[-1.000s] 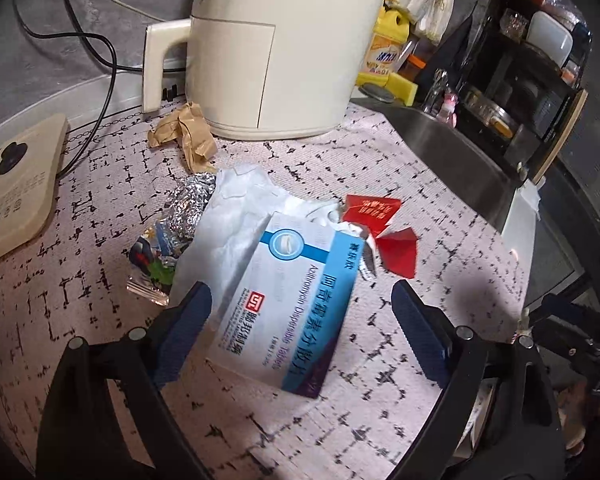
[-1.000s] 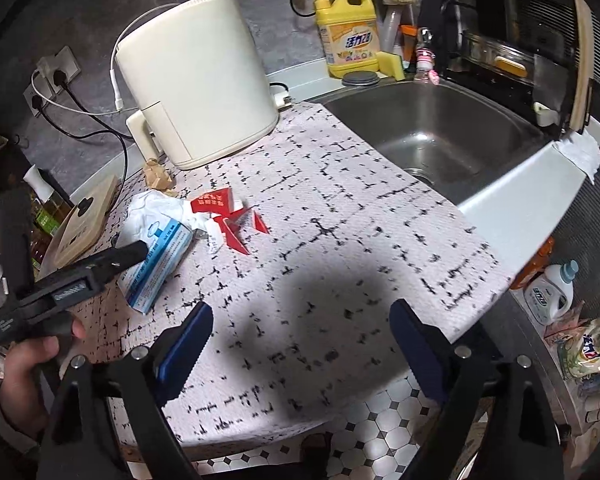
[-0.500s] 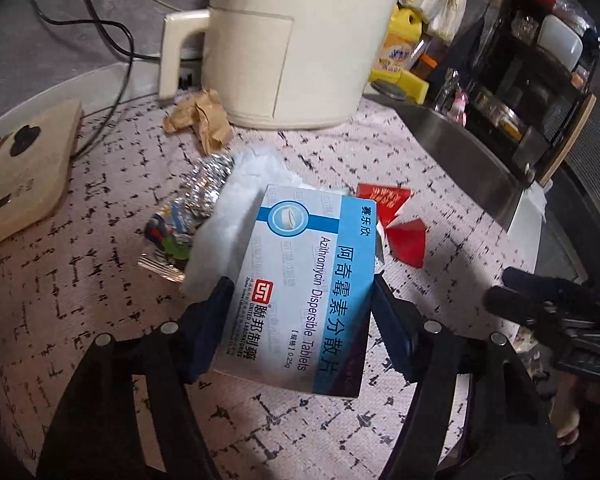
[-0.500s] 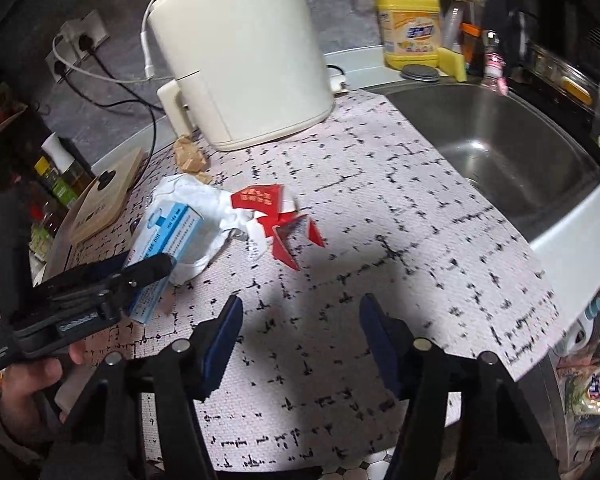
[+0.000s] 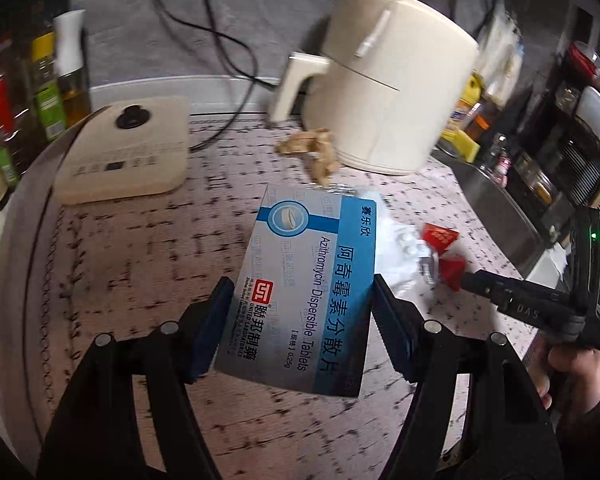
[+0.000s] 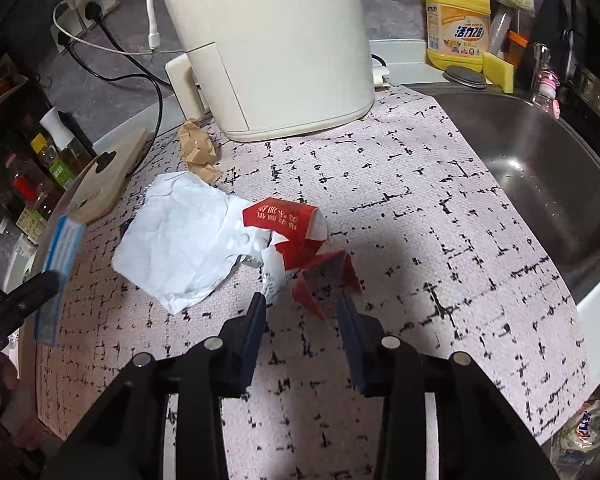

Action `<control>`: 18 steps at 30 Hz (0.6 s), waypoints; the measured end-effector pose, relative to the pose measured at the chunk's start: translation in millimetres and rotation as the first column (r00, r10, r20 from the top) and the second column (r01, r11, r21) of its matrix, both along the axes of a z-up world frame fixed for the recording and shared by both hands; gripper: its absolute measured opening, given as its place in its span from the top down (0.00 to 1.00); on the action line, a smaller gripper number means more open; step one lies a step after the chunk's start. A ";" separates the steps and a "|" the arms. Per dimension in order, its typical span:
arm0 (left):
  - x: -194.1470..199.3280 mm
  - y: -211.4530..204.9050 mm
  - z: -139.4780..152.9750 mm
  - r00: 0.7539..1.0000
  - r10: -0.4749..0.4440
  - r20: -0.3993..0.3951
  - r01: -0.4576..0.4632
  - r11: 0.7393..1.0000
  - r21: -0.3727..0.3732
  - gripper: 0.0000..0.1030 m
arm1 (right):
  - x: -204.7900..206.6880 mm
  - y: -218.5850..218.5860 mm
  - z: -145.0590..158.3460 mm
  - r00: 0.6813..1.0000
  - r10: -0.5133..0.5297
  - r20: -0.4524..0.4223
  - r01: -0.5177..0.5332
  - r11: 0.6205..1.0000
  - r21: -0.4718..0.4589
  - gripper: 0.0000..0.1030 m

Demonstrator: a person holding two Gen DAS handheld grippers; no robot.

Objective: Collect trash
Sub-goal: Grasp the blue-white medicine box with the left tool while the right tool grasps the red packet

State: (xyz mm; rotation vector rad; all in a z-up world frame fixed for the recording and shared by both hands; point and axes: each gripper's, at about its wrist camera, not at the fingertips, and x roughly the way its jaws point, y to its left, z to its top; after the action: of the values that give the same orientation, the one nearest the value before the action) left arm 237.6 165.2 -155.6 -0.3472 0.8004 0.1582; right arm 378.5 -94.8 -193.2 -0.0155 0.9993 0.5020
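left gripper (image 5: pixel 300 316) clamped on blue-white tablet box (image 5: pixel 312 284), lifted off mat (image 6: pixel 440 240), right gripper (image 6: pixel 302 320) closing around red torn carton (image 6: pixel 296 236), pads not touching, steel sink (image 6: pixel 540 168) far right, contents unclear

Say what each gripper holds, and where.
Left gripper: tablet box, clamped across its long side edges. Right gripper: nothing yet, closing around torn red packaging.
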 end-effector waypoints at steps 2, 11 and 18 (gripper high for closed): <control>-4.8 10.3 -1.4 1.000 0.021 -0.005 -0.021 1.000 0.002 0.33 | 5.4 4.5 -5.9 1.000 -0.001 -0.010 0.001 1.000 -0.009 0.73; 2.9 14.9 -2.9 0.999 -0.031 0.009 0.031 1.000 0.007 0.33 | -9.7 9.1 -5.7 1.000 0.019 -0.011 -0.019 1.000 0.008 0.99; 17.4 -19.8 8.8 0.989 -0.145 0.040 0.145 0.989 0.011 0.33 | -44.1 -19.5 14.3 1.000 -0.029 0.005 0.029 0.998 0.059 0.99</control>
State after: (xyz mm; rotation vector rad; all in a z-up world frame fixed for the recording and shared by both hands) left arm 255.0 145.4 -146.8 -0.2827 0.7819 0.0178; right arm 334.4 -114.3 -178.9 0.0504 0.9771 0.5046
